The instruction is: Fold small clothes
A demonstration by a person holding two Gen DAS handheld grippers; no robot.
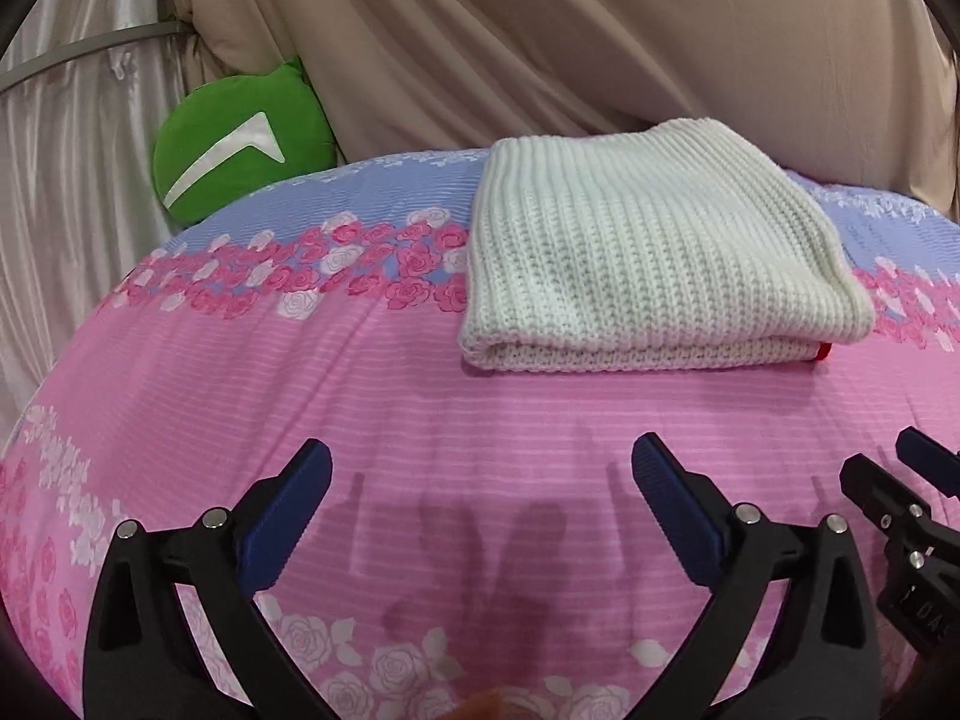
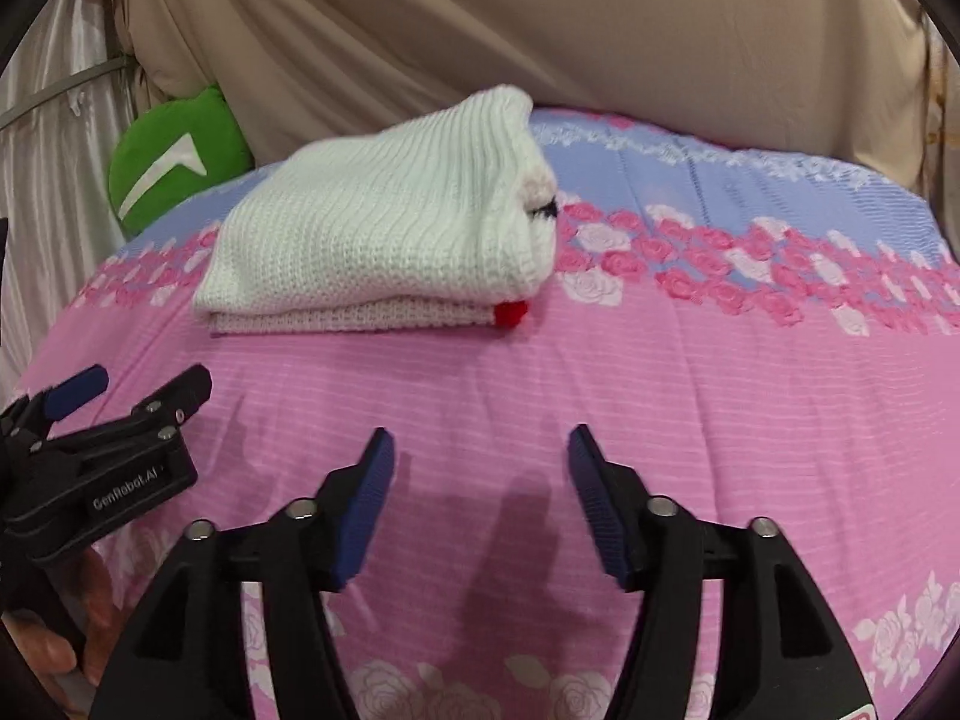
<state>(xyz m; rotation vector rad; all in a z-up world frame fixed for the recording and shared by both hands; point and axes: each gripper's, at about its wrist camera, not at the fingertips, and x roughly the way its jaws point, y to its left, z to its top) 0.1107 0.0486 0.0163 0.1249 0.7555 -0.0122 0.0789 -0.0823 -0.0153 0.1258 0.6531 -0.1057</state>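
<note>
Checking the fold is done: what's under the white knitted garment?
The white knitted garment lies folded on the pink floral bedsheet. A red bit peeks from its lower layer; what it belongs to is covered.

The folded white knit garment (image 1: pixel 648 246) hides its inner layers; only a red bit (image 2: pixel 511 312) and a dark mark (image 2: pixel 543 213) peek out, unidentifiable. The right gripper (image 1: pixel 924 480) is cut off by the left wrist view's edge. The green cushion (image 1: pixel 240 138) sits partly behind beige fabric (image 1: pixel 600 30).
</note>
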